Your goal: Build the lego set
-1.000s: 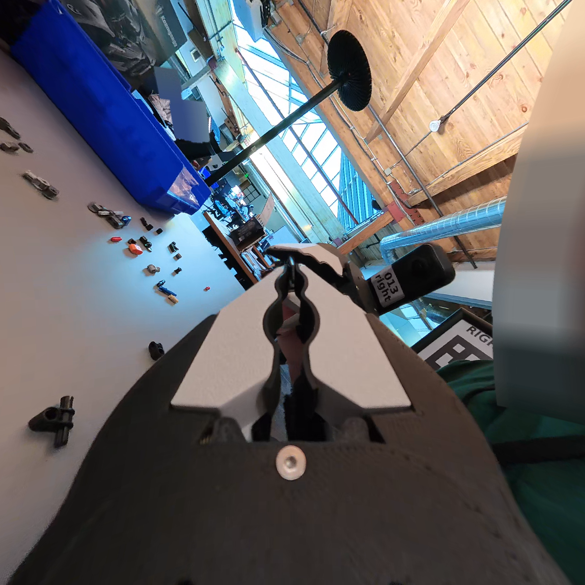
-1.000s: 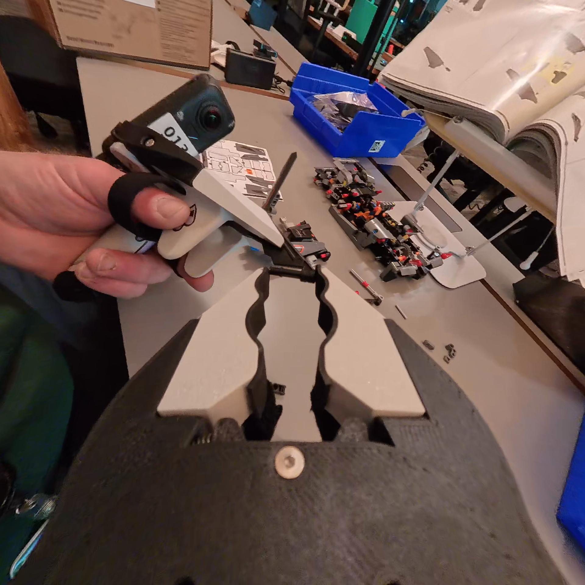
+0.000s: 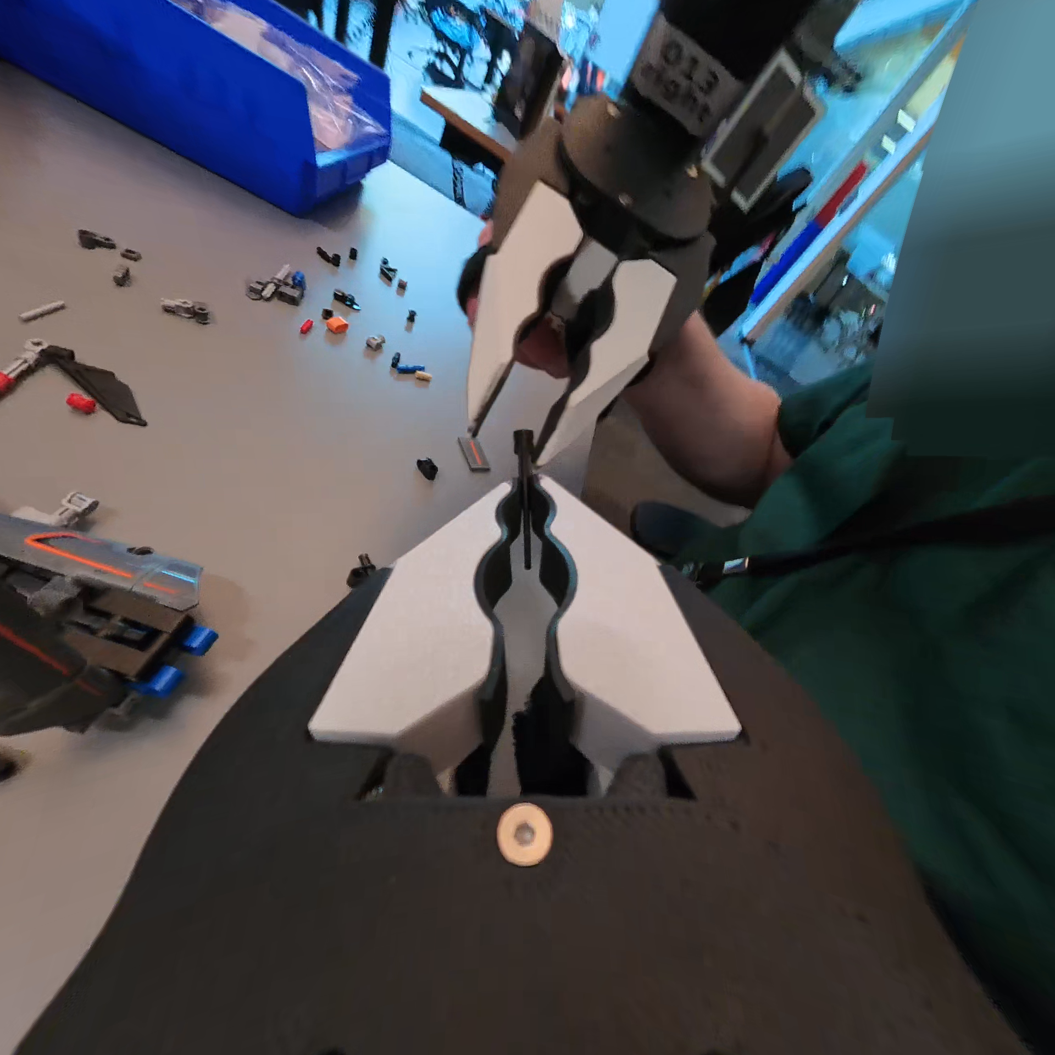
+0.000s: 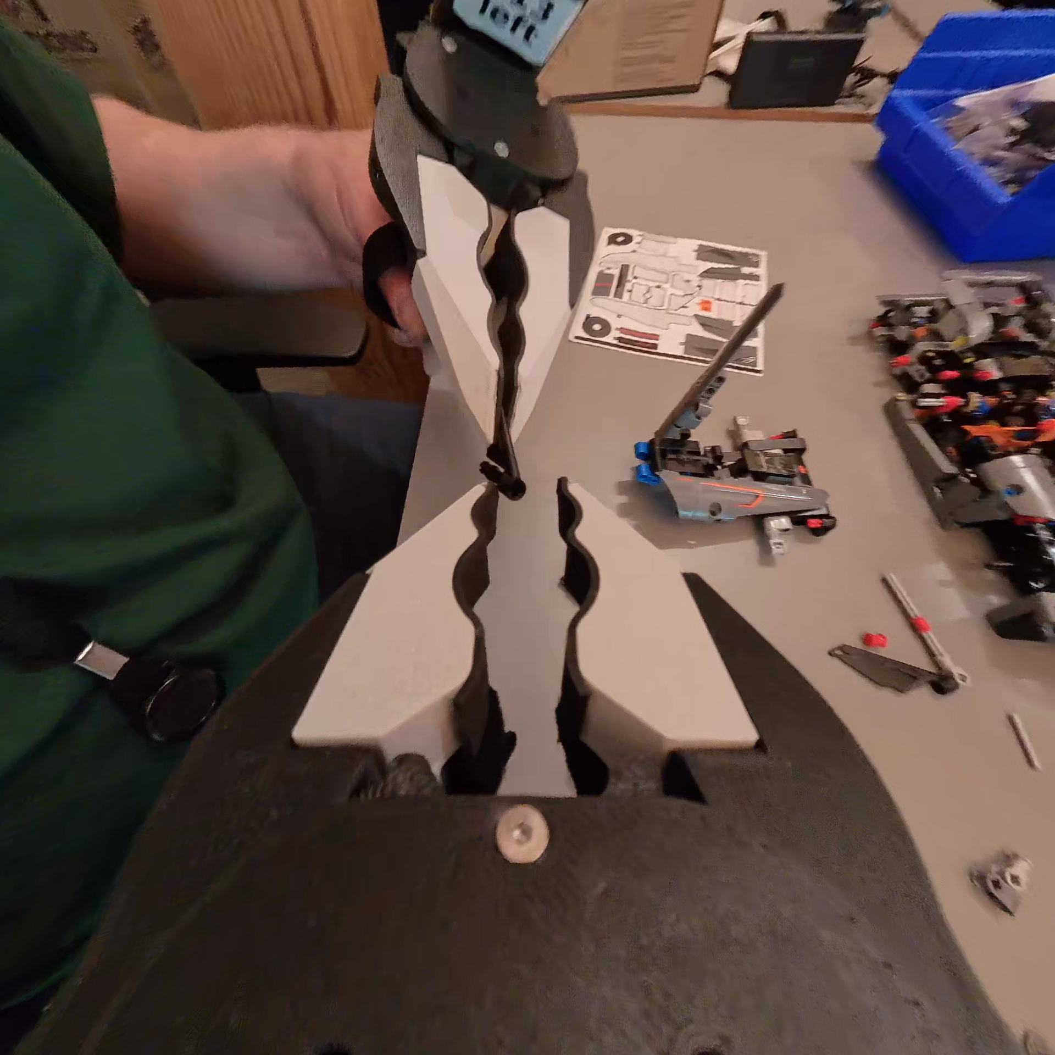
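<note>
Left gripper [image 3: 524, 485] pinched a black axle piece [image 3: 523, 502] above the table's [image 3: 285, 456] near edge; right gripper [image 4: 522, 485] gaped beside it. Sub-assembly [image 4: 742, 485] sat mid-table; loose parts [image 3: 342, 319] remained, plenty unbuilt.

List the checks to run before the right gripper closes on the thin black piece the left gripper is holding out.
1. Left gripper shut on the thin black Lego axle: ok.
2. Right gripper fingers open: ok.
3. Axle tip inside the right gripper's gap: ok.
4. Axle tip centred in that gap: not ok, it sits close to one finger.
5. Grey Lego assembly with orange stripe lying on the grey table, apart from both grippers: ok.
6. Axle seated firmly enough for handover: cannot tell.
</note>
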A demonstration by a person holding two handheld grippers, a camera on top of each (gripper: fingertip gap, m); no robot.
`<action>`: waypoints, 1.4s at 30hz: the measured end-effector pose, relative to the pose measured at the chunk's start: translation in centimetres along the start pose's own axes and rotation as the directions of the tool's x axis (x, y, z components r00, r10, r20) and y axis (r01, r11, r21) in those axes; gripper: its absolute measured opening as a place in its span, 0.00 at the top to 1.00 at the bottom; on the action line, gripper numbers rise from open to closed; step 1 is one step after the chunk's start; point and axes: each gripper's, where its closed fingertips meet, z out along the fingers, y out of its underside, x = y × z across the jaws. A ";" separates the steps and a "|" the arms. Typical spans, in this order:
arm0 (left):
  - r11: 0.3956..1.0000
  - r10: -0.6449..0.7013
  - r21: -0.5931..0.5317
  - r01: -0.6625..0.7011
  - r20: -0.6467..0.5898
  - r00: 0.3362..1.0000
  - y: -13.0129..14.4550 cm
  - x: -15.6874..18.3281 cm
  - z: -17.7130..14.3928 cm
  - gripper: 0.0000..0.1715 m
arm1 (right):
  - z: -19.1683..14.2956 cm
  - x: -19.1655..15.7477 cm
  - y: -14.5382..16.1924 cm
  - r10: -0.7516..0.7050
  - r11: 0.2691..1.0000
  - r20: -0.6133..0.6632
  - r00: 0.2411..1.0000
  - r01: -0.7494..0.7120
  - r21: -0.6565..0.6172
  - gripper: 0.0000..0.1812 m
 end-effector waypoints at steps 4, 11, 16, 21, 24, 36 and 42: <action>0.989 0.104 -0.111 -0.101 0.027 0.994 0.8 -0.1 0.1 1.00 | 0.9 -1.0 0.0 -0.009 0.999 0.087 0.996 0.012 -0.033 0.96; 0.954 0.208 -0.227 -0.197 0.025 0.978 2.3 -0.1 -0.3 1.00 | 2.1 -2.0 0.9 0.008 0.996 0.137 0.991 0.005 -0.094 0.98; 0.943 0.239 -0.247 -0.225 0.031 0.970 2.3 -0.4 -0.5 1.00 | 2.3 -1.6 0.7 0.037 0.997 0.116 0.992 -0.029 -0.073 0.98; 0.952 0.230 -0.218 -0.216 0.039 0.972 1.7 -0.7 -0.6 1.00 | 2.2 -1.0 0.3 0.086 0.996 0.101 0.991 -0.087 0.001 0.99; 0.963 0.210 -0.184 -0.198 0.048 0.976 1.3 -0.9 -0.7 0.99 | 2.0 -0.6 0.1 0.125 0.991 0.095 0.988 -0.129 0.041 0.99; 0.975 0.199 0.023 -0.223 0.370 0.908 -2.5 -5.5 -5.9 0.90 | 0.7 1.9 -0.1 0.291 0.933 0.058 0.955 -0.297 0.203 0.99; 0.988 0.133 0.011 -0.155 0.455 0.880 -0.9 -11.3 -8.1 0.80 | -0.4 3.1 0.3 0.364 0.895 0.044 0.930 -0.363 0.259 1.00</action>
